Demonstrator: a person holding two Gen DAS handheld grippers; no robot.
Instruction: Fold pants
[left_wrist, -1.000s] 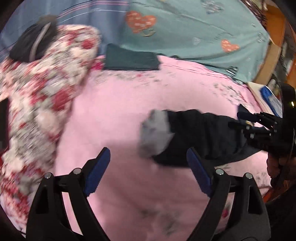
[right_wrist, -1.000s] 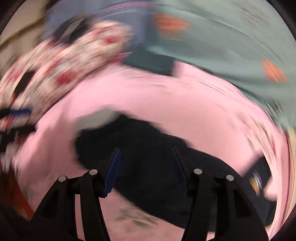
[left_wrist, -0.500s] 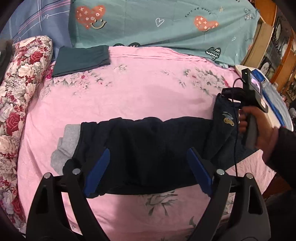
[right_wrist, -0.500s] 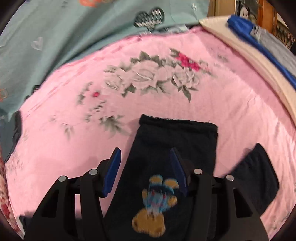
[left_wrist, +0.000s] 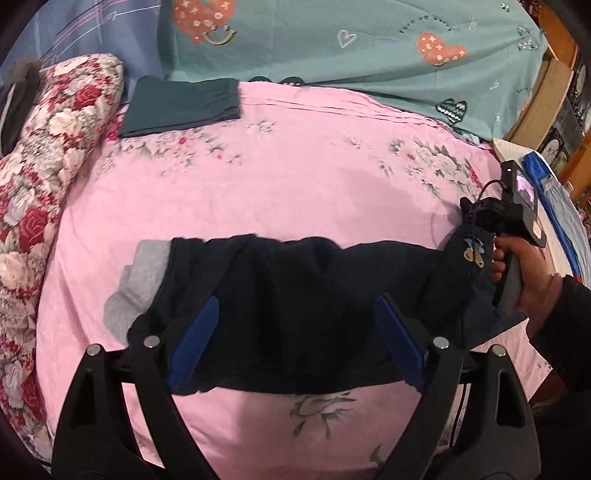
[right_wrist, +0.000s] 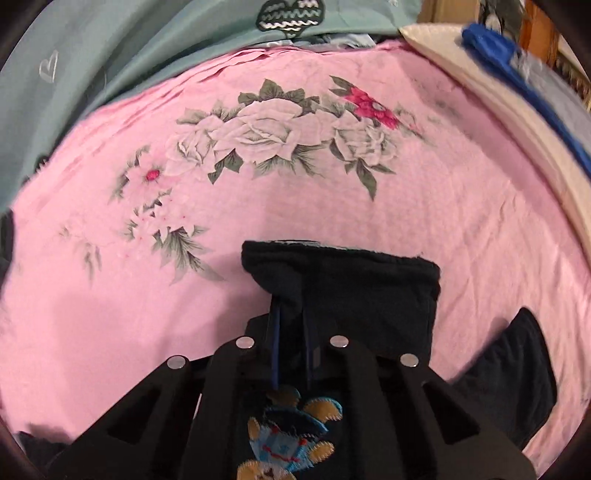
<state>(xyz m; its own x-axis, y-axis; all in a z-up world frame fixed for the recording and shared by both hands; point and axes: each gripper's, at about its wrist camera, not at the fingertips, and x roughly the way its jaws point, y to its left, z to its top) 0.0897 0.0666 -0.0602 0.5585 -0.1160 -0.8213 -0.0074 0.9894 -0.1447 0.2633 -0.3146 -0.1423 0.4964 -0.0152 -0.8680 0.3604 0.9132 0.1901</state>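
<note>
Dark navy pants (left_wrist: 295, 288) lie crosswise on the pink flowered sheet (left_wrist: 277, 192), with grey lining (left_wrist: 144, 273) showing at their left end. My left gripper (left_wrist: 297, 332) hovers open over the middle of the pants, one blue pad on each side, gripping nothing. In the right wrist view my right gripper (right_wrist: 291, 328) is shut on the pants (right_wrist: 362, 284), pinching a bunch of fabric just behind a leg's hem. A bear patch (right_wrist: 291, 439) sits on that leg below the fingers. The other leg end (right_wrist: 517, 376) lies to the right. The left wrist view shows a hand (left_wrist: 524, 280) holding the right gripper.
A folded dark green garment (left_wrist: 181, 103) lies at the back left of the sheet. A flowered pillow (left_wrist: 40, 177) runs along the left side. A teal heart-print quilt (left_wrist: 351, 48) lies behind. Cream and blue bedding (right_wrist: 524, 103) borders the right.
My right gripper, open over the bear-patch leg half a second ago, has shut on the fabric near the hem. The left gripper swept right over the pants, then held still and stayed open.
</note>
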